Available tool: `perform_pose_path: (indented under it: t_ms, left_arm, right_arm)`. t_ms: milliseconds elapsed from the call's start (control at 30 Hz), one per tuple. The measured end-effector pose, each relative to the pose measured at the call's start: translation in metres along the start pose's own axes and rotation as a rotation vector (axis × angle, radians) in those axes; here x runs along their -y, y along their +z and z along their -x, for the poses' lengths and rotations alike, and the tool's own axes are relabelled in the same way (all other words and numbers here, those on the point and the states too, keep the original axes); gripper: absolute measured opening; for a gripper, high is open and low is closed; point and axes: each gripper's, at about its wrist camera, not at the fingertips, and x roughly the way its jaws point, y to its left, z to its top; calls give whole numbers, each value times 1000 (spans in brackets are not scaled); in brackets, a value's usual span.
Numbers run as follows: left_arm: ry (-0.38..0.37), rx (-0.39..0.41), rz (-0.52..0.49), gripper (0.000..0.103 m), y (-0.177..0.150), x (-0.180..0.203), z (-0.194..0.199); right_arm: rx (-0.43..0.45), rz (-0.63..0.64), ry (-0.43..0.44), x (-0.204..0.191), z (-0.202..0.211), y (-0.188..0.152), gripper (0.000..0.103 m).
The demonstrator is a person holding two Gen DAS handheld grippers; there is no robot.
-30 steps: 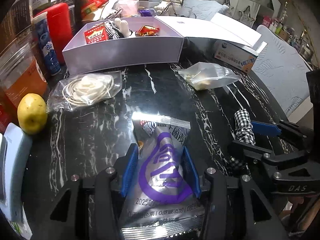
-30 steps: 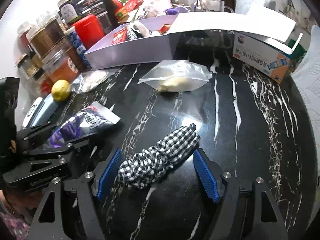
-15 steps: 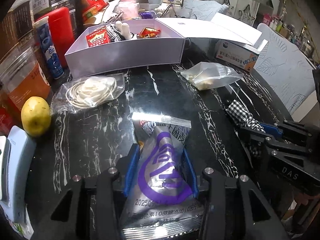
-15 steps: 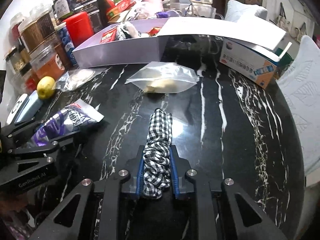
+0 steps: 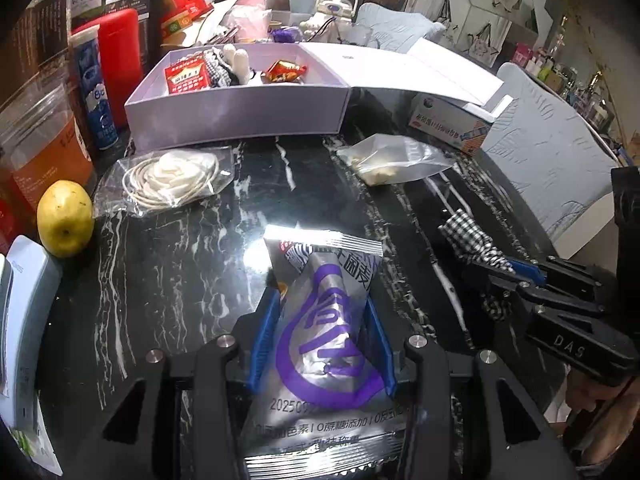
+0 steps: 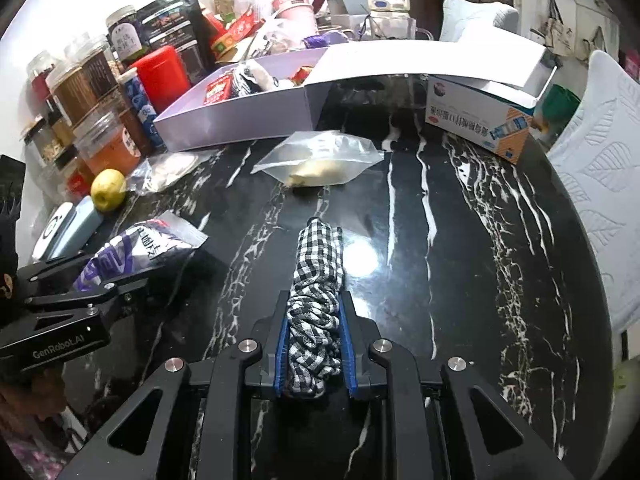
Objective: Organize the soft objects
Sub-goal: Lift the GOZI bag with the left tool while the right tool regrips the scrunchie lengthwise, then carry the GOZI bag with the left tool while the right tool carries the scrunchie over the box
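Note:
My left gripper point(image 5: 322, 340) is shut on a silver snack packet with purple print point(image 5: 324, 320), which sticks out ahead over the black marble table point(image 5: 180, 264). My right gripper point(image 6: 314, 344) is shut on a rolled black-and-white checked cloth point(image 6: 316, 280); its free end points forward over the table. In the left wrist view the checked cloth point(image 5: 472, 240) and the right gripper's fingers point(image 5: 524, 270) show at the right. In the right wrist view the snack packet point(image 6: 136, 248) shows at the left. An open lilac box point(image 5: 236, 108) at the back holds small packets and a cloth item.
On the table lie a clear bag with a white cord point(image 5: 172, 176), a clear bag with pale contents point(image 6: 320, 160) and a yellow fruit point(image 5: 64, 220). Jars and a red canister point(image 6: 160, 76) crowd the left. A printed carton point(image 6: 476, 120) sits back right under the box lid.
My right gripper closed from wide open onto the checked cloth, which now lies straight along the fingers and is slightly raised. The left gripper kept its grip on the packet.

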Motion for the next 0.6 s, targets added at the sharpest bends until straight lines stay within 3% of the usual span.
perform_pose_path:
  t_ms: [267, 600]
  left_arm:
    - [-22, 59, -22, 43, 17, 5, 22]
    - [-33, 199, -37, 43, 53, 7, 56]
  right_arm:
    - [30, 11, 54, -9, 17, 10, 22]
    - [107, 75, 87, -12, 45, 45, 22]
